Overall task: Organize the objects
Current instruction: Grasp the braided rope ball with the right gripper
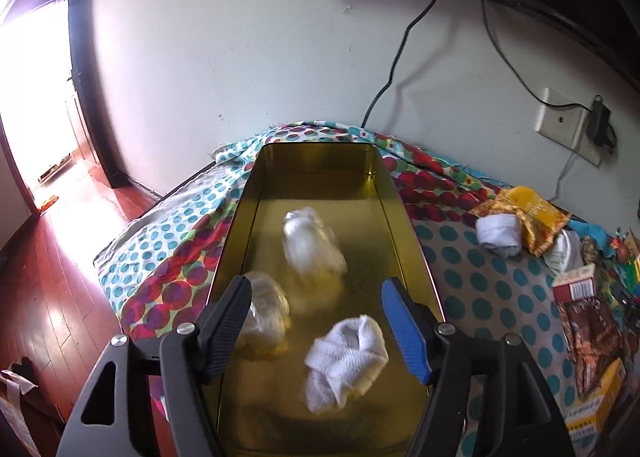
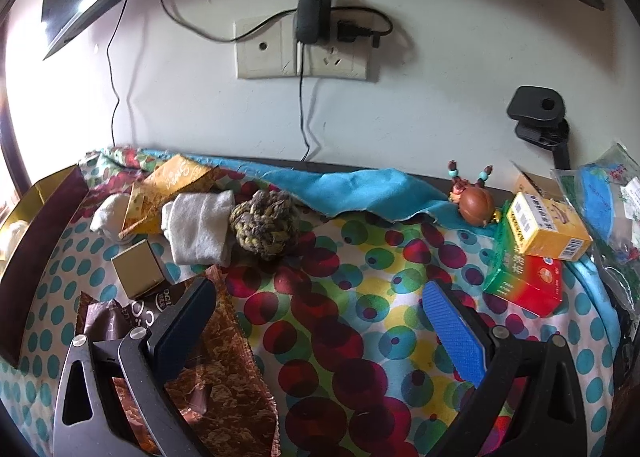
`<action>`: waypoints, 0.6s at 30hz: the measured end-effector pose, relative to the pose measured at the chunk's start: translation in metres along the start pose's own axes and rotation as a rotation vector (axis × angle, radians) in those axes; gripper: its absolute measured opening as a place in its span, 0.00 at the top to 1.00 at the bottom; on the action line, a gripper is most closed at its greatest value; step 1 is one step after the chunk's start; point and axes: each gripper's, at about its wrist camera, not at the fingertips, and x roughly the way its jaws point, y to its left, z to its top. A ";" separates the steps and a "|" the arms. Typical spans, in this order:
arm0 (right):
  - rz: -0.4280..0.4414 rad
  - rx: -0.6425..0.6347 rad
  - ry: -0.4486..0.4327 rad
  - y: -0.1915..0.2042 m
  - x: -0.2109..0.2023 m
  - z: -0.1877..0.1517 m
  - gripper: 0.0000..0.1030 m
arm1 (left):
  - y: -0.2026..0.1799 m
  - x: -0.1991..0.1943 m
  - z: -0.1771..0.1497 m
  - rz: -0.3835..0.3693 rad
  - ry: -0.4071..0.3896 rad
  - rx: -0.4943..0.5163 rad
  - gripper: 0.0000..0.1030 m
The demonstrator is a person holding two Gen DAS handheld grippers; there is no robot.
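One white bundle [image 1: 314, 245] in the middle of the gold tin [image 1: 404, 213] was blurry, so you could not tell what it was. Your left gripper [image 1: 316, 321] hid part of the pale bundle [image 1: 267, 311] by the tin's left wall. The tin's near end was cut off at the bottom of the picture.

Your left gripper hung over the near end of the tin, pointing along it. Its fingers were wide apart and held nothing. A rolled white towel [image 1: 347, 361] lay in the tin between them, not touching them.

Your right gripper [image 2: 316, 333] hung over the spotted cloth [image 2: 360, 269], wide open too, with nothing in it. Its left finger [image 2: 182, 327] covered part of a brown wrapper [image 2: 224, 385]. Near the cloth's far edge lay a folded white sock [image 2: 200, 227] touching a woven rope ball [image 2: 266, 223].
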 end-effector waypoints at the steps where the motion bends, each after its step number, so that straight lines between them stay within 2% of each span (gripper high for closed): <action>1: 0.002 -0.004 0.006 0.001 0.001 0.000 0.00 | -0.002 -0.006 -0.004 -0.002 -0.015 0.015 0.32; 5: 0.019 -0.007 0.034 0.001 0.006 0.000 0.00 | -0.008 -0.033 -0.021 -0.025 -0.057 0.065 0.32; 8: 0.055 -0.025 0.049 0.003 0.012 0.002 0.00 | -0.008 -0.053 -0.038 -0.061 -0.084 0.063 0.32; 11: 0.017 -0.077 0.042 0.011 0.018 0.012 0.00 | -0.009 -0.062 -0.052 -0.097 -0.077 0.047 0.32; 16: 0.052 -0.109 0.080 0.025 0.046 0.033 0.00 | -0.020 -0.073 -0.077 -0.163 -0.059 0.039 0.32; 18: 0.054 -0.122 0.129 0.030 0.065 0.037 0.09 | -0.026 -0.078 -0.086 -0.190 -0.056 0.048 0.32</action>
